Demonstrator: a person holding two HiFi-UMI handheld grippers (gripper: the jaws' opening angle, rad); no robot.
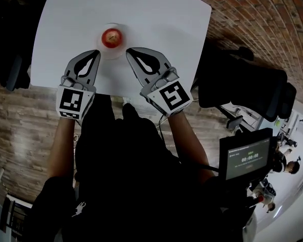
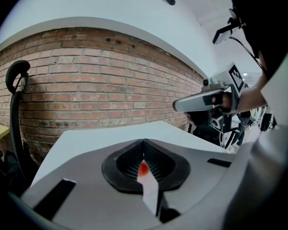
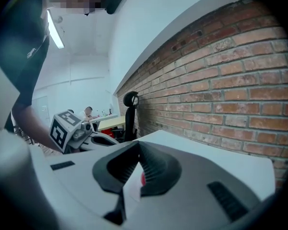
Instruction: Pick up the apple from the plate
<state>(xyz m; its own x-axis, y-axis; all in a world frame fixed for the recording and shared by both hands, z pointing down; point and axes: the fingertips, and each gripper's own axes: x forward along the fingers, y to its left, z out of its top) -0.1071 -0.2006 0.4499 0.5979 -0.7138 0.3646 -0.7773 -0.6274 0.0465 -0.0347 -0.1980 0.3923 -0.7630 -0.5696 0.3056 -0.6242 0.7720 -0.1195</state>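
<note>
Reaching in over the near edge of the white table [image 1: 156, 14], two forearms [image 1: 178, 125] each carry a hand-held gripper pointed toward the far edge. The left hand-held gripper [image 1: 95, 52] is clenched, its jaws pressed together on nothing; its own view shows only a thin slit between them, with a sliver of red beyond. The right hand-held gripper [image 1: 129, 51] is clenched and empty in the same way. Just past the two tips, and between them, a white plate [image 1: 112, 54] sits about midway between the table's left and right edges. The red apple [image 1: 111, 37] rests in the middle of the plate, apart from both grippers. Beyond the table's far edge stands a brick wall [image 2: 110, 80].
</note>
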